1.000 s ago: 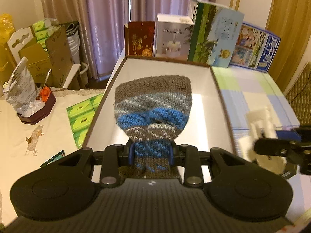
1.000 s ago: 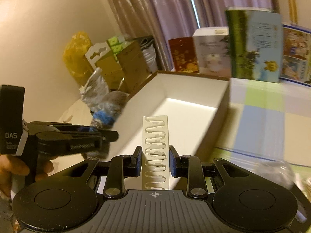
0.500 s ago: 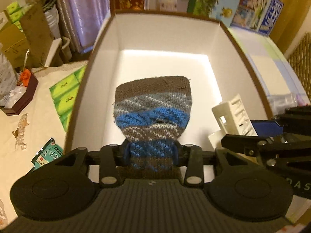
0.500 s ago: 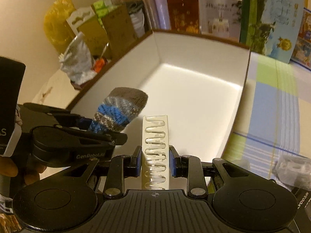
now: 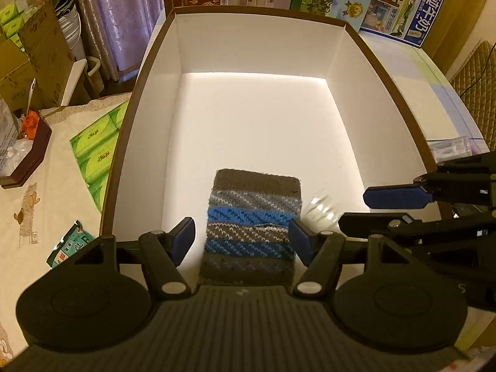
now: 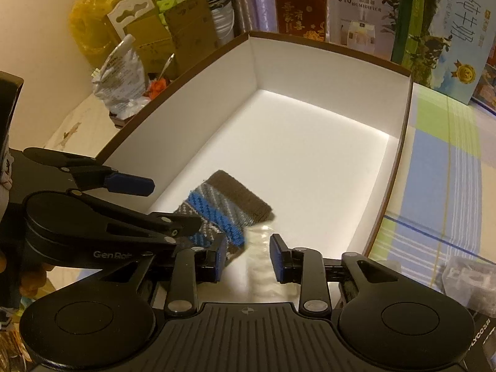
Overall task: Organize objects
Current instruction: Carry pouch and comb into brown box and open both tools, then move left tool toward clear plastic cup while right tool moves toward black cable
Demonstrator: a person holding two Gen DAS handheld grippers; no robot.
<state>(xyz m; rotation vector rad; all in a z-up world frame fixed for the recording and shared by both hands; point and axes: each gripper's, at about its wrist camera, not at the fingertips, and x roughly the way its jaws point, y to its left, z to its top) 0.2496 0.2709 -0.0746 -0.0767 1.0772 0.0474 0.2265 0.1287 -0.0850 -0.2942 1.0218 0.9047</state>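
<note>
The knitted sock [image 5: 252, 214] was found flat on the box [image 5: 257, 15] floor. Both the left gripper [image 5: 241, 240] and right gripper [image 6: 248, 259] were spread, empty. A blurred white piece [image 6: 262, 259] (apparently dropping) could be snagged on withdrawal.

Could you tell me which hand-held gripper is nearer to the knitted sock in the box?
Left. The left hand-held gripper is open with the knitted sock between its fingers; the right hand-held gripper is open just beside the sock's edge.
</note>
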